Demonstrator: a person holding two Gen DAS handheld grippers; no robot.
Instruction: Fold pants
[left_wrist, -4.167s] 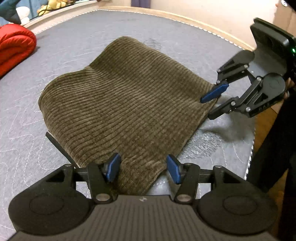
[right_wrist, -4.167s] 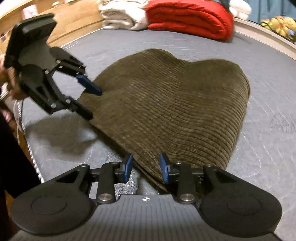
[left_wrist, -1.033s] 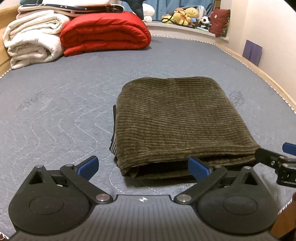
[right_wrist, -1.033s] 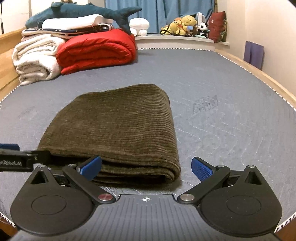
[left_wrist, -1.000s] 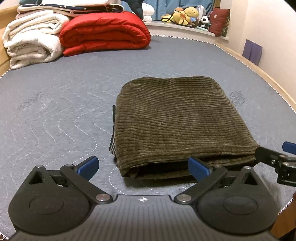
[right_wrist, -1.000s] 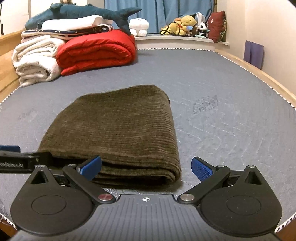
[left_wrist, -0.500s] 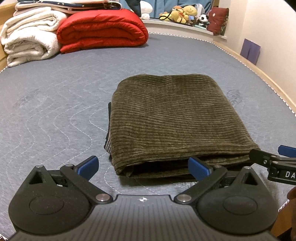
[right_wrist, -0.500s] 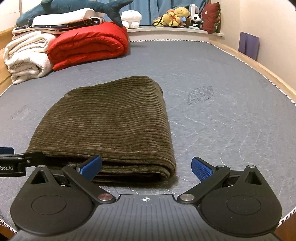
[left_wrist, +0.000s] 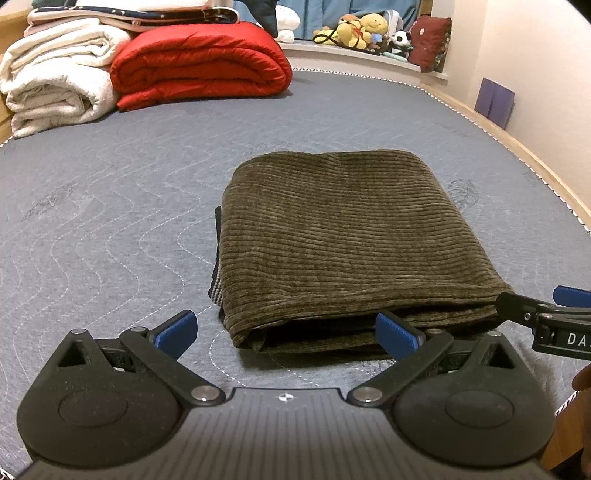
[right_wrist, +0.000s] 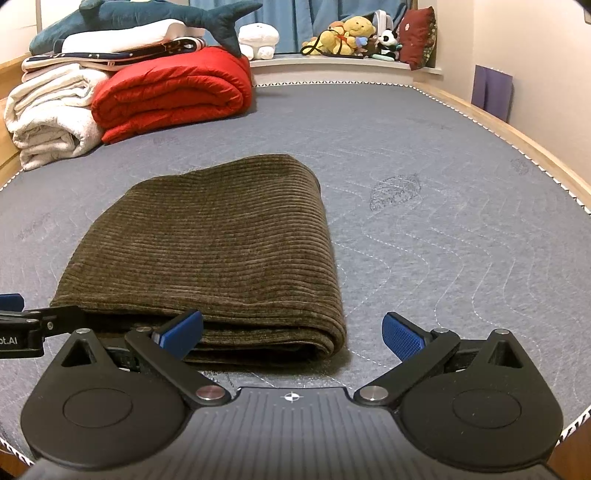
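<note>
2 wide-open grippers (empty) face pants (left_wrist: 343, 236) folded flat.

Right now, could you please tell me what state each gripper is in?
Left gripper: open, holding nothing.
Right gripper: open, holding nothing; the folded pants lie free.

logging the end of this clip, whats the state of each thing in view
pants: folded into a flat bundle, lying on the mattress, not gripped
left gripper: open, empty
right gripper: open, empty
red comforter: rolled up
white blanket: folded, beside the red comforter
</note>
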